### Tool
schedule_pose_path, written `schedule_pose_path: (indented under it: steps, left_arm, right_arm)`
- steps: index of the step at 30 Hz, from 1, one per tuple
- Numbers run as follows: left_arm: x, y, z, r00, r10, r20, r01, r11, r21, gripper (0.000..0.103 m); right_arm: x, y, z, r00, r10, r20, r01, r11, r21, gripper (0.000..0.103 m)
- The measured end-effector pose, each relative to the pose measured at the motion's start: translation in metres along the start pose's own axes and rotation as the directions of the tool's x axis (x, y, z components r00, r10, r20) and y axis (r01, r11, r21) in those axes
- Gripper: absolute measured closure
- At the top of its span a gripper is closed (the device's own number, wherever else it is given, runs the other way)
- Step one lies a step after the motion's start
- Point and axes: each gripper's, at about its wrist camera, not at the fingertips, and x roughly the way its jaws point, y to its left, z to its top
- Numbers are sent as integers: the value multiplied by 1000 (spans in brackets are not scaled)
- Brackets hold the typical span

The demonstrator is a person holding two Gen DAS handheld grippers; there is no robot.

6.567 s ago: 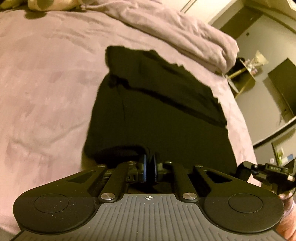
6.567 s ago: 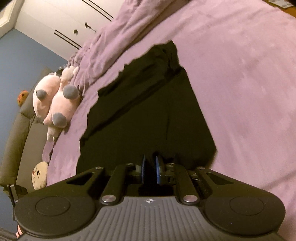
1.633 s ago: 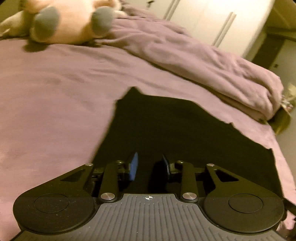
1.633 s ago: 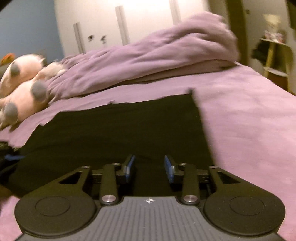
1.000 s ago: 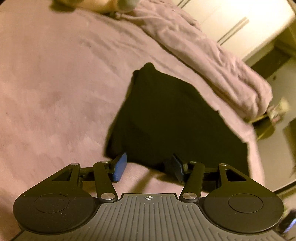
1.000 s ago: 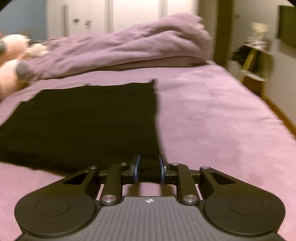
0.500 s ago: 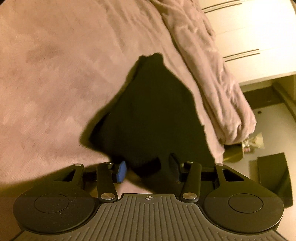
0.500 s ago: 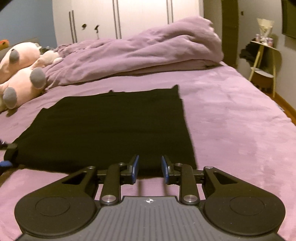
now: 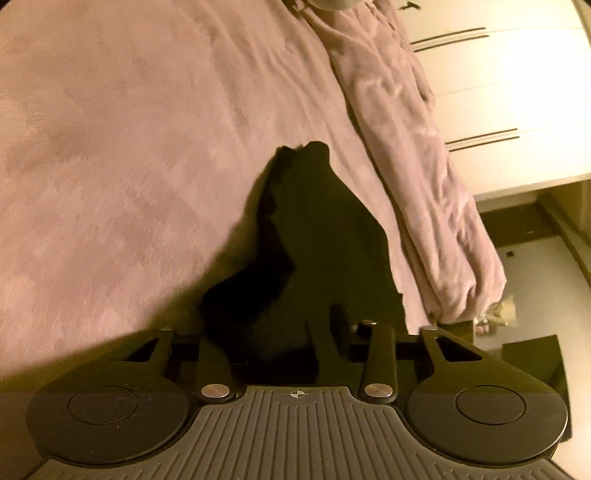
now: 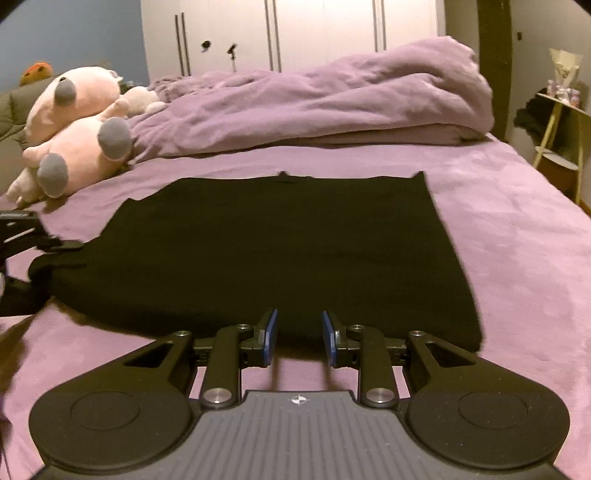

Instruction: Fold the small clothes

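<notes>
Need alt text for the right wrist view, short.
A flat black folded garment lies on a purple bedsheet, with the right gripper open just short of its near edge. Behind sit a rumpled purple duvet and pink plush toys.

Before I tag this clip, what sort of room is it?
A bedroom, most likely: a bed with a purple cover, a bunched duvet, pink soft toys near its head, and white wardrobe doors behind. A black garment lies spread on the bed.
</notes>
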Motion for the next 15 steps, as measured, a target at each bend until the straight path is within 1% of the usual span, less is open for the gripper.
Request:
schedule_pose_path:
  steps: [1, 3, 4, 6, 8, 10, 13, 15]
  left_arm:
    - [1, -1, 2, 1000, 6, 0, -6, 1000, 8, 74]
    - [1, -1, 6, 1000, 14, 3, -14, 1000, 15, 81]
    - [0, 0, 8, 1000, 13, 5, -13, 1000, 13, 81]
    - [-2, 0, 10, 1000, 3, 8, -4, 1000, 24, 84]
    - [-2, -3, 9, 1000, 23, 7, -23, 998, 59, 86]
    - [-4, -11, 9, 999, 39, 14, -40, 994, 105, 88]
    - [-9, -28, 8, 999, 43, 23, -46, 984, 174, 89]
    - [-14, -40, 7, 999, 41, 33, -48, 971, 236, 89]
  right_arm:
    - [3, 4, -1, 1000, 3, -1, -3, 1000, -7, 78]
    - [8, 9, -2, 1000, 5, -3, -5, 1000, -18, 79]
    - [10, 12, -3, 1000, 3, -1, -3, 1000, -23, 80]
    - [17, 14, -4, 999, -28, -16, 27, 998, -48, 81]
    - [25, 14, -8, 998, -39, -39, 37, 998, -60, 81]
    - [24, 14, -7, 999, -36, -40, 33, 997, -74, 81]
    - [13, 7, -3, 999, -24, -27, 23, 999, -37, 81]
    - [4, -2, -3, 999, -37, -3, 37, 999, 1, 81]
